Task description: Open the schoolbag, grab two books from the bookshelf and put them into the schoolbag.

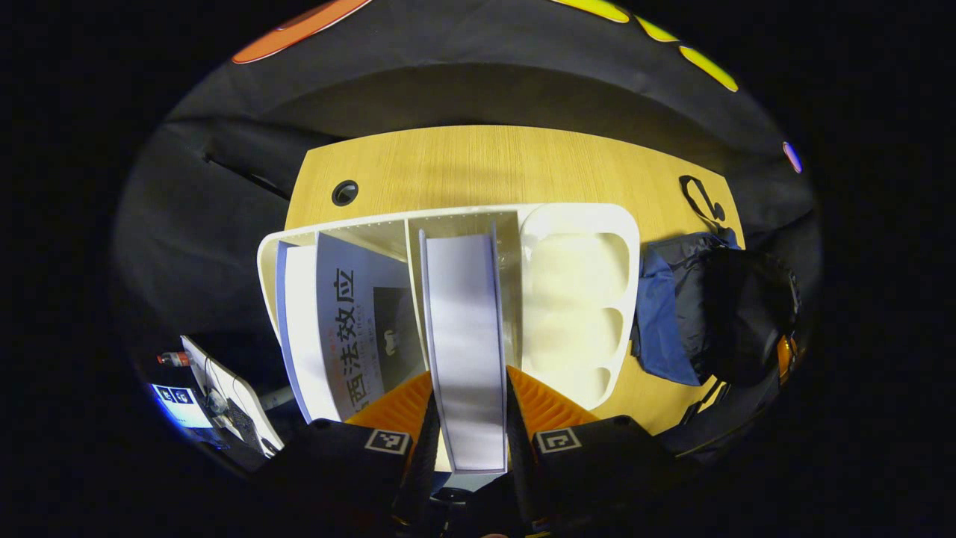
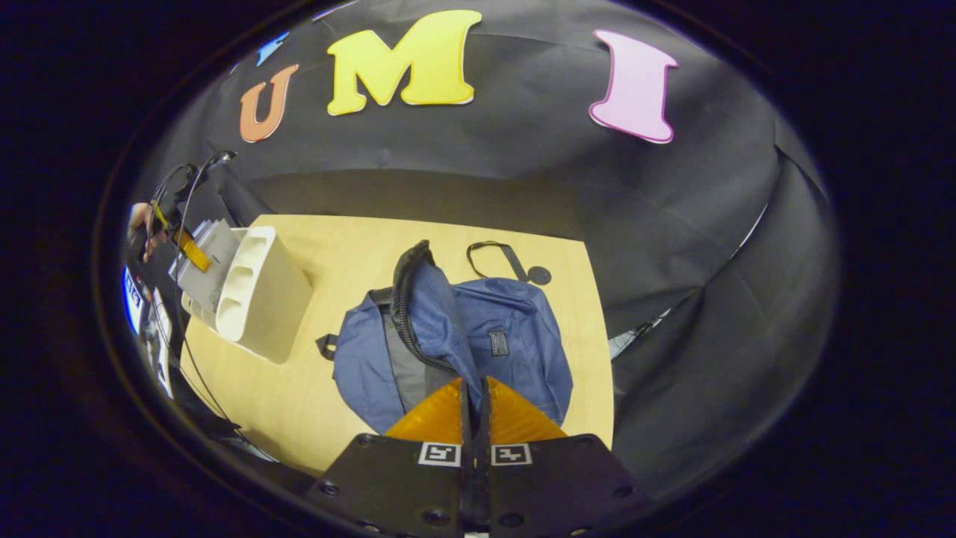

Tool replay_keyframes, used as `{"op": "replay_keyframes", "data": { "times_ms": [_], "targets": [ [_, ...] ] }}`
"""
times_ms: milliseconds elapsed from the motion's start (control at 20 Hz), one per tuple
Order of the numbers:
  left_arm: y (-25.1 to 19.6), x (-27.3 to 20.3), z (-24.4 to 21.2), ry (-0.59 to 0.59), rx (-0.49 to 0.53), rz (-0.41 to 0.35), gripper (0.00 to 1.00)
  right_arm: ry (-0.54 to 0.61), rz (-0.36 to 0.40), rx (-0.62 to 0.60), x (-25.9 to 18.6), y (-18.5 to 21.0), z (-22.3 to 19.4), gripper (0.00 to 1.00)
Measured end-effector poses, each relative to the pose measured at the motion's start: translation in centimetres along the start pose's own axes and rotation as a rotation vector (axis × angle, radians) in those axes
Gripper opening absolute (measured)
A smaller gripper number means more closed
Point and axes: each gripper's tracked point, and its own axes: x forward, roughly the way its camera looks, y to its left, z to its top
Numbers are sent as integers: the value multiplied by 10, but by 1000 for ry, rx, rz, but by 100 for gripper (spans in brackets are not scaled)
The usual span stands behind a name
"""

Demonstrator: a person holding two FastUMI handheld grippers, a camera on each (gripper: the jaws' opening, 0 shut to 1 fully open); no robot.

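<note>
A white-edged book (image 1: pixel 463 329) stands in the middle slot of the white bookshelf (image 1: pixel 582 217), and my left gripper (image 1: pixel 470 373) is shut on its near end, one finger on each side. A second book (image 1: pixel 351 321) with a grey cover leans in the slot to the left. The blue schoolbag (image 1: pixel 709 314) lies to the right of the shelf. In the right gripper view the schoolbag (image 2: pixel 515 336) lies flat on the table with its zipped flap (image 2: pixel 433 306) lifted. My right gripper (image 2: pixel 473 382) is shut on the flap's near edge. The bookshelf (image 2: pixel 276 299) stands to the left of the bag.
The wooden table (image 1: pixel 508 164) has a round cable hole (image 1: pixel 344 192) at its far left corner. A black strap (image 2: pixel 493 250) of the bag trails toward the back edge. Papers and small gear (image 1: pixel 216 396) sit off the table's left side. A hand (image 2: pixel 138 220) shows beyond the shelf.
</note>
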Motion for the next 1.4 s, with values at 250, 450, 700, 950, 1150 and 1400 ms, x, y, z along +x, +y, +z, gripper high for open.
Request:
{"op": "replay_keyframes", "data": {
  "times_ms": [250, 450, 700, 950, 1150, 1400],
  "targets": [
    [2, -11, -8, -11, -26, -2, 44, -16, 12, -7, -1, 0, 1, 0],
    [16, -46, -23, -34, -25, 4, 40, -16, 22, -1, 2, 2, 1, 0],
    [28, -118, -48, -83, -73, -58, 40, -16, 17, -15, 3, 3, 3, 0],
    [29, -192, -61, -193, -111, -134, 40, -11, 8, -27, 2, 4, 3, 0],
    [2, -225, -70, -230, -128, -249, 39, -11, -3, -33, 0, 4, 4, 0],
    [-60, -228, -63, -252, -76, -405, 40, -8, -9, -34, -1, 4, 5, 0]
  ]
}}
